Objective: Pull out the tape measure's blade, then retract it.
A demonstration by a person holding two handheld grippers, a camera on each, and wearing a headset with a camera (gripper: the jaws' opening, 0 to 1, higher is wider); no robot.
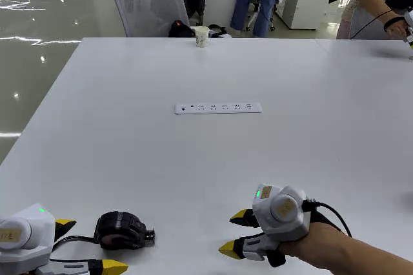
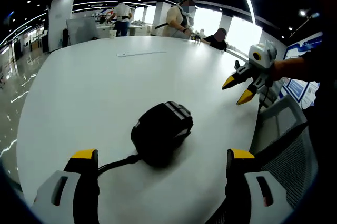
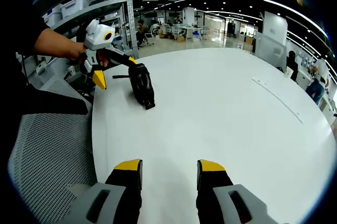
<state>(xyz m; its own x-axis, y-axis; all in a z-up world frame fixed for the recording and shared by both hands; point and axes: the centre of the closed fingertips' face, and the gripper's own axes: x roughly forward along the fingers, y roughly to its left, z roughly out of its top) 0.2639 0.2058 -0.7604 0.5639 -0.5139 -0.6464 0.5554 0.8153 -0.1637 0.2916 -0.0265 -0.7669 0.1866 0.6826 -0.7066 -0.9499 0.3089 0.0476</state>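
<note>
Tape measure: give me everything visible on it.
The black, rounded tape measure looks like rubberised plastic with a ridged casing. It lies on the white table, blade retracted, with only a small tip showing at one end. A black cord trails from it toward the open left gripper, whose jaws stand just short of it, not touching.

The left gripper sits low at the near left, its jaws spread wide and pointing right. The right gripper, held in the right hand, points left toward it, jaws parted less widely.
</note>
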